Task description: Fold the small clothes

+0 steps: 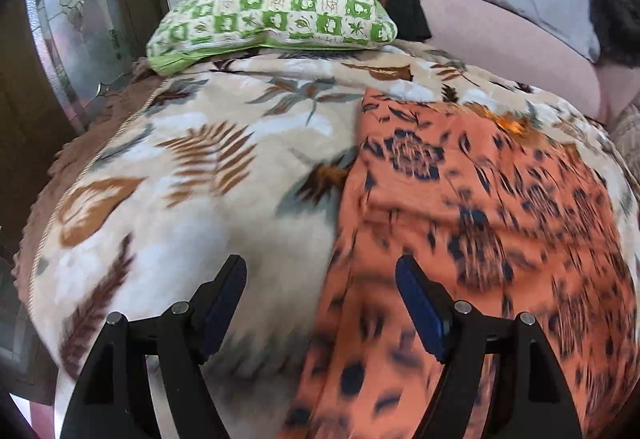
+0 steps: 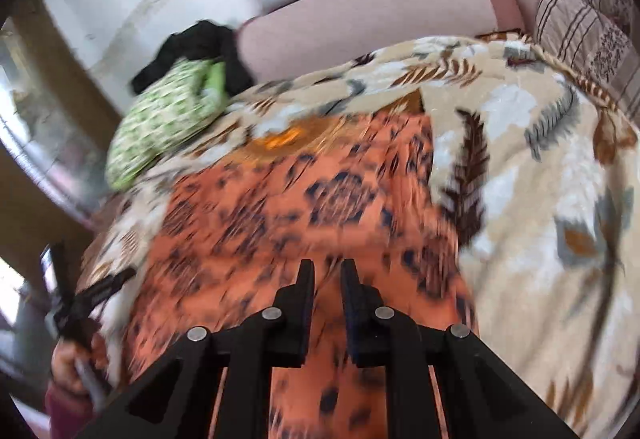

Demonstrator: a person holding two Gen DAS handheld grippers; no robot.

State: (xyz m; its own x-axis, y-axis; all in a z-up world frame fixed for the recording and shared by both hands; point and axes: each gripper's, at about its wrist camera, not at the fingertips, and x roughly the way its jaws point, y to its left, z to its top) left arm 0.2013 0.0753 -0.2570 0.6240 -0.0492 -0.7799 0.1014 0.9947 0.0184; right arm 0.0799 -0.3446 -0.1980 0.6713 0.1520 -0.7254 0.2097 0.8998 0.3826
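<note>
A: Left wrist view: we log the orange garment with dark floral print, thin woven cloth [image 1: 480,207], lying spread over the cream leaf-patterned fleece blanket [image 1: 192,167] that covers the bed. It sits toward the blanket's near edge, well short of the green-and-white checked pillow [image 1: 272,11] at the far end. The left gripper [image 1: 320,303] hangs above the garment's left border, jaws spread wide, nothing between them.

B: Right wrist view: the right gripper [image 2: 327,295] has its jaws nearly pressed together over the garment's near part. We cannot tell whether a fold of cloth is pinched; motion blur hides the contact.

A: Handling, as we judge it: light, limp, no stiffness, likely to slide on the fleece and to sag when lifted.

B: Agreed. We'd take hold at a hem or corner along the near edge, one gripper per corner, pinching a single layer so the blanket doesn't come along.
</note>
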